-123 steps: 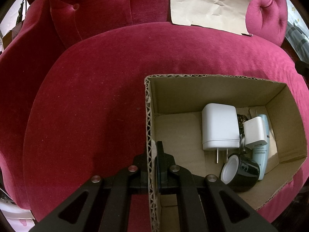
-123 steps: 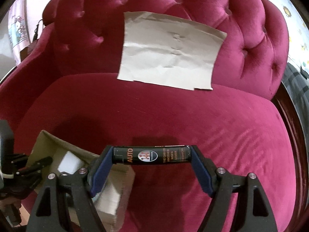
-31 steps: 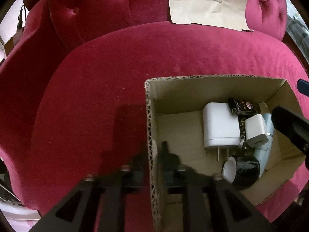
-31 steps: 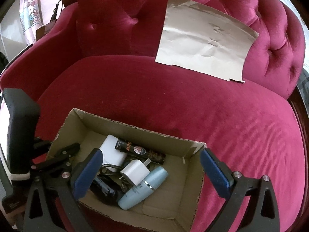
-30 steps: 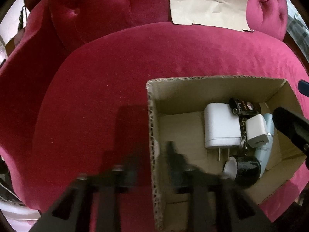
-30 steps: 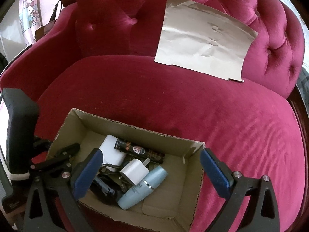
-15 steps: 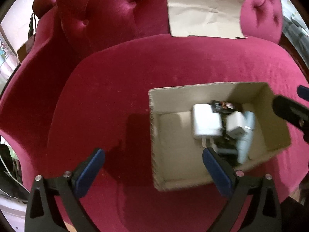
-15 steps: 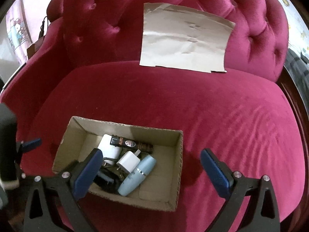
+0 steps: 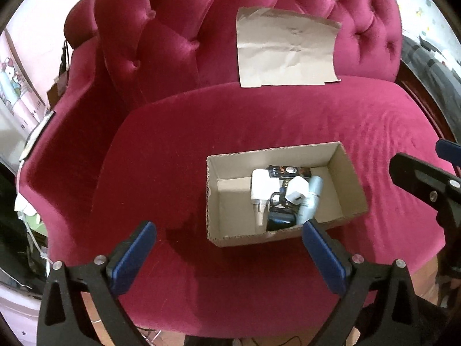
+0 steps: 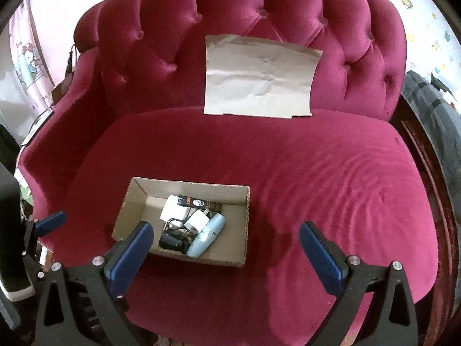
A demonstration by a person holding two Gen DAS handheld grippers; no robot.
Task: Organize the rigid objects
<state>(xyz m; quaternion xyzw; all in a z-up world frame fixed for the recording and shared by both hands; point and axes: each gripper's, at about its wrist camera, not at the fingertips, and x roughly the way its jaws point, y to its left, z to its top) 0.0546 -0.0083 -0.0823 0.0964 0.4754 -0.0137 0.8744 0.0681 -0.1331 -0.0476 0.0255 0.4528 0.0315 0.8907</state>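
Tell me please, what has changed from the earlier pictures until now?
The right tool let go of the black tube, which now lies in the cardboard box. The left tool released the box's wall. Both are open and pulled back. The chargers, the blue bottle and the paper sheet stayed in place.
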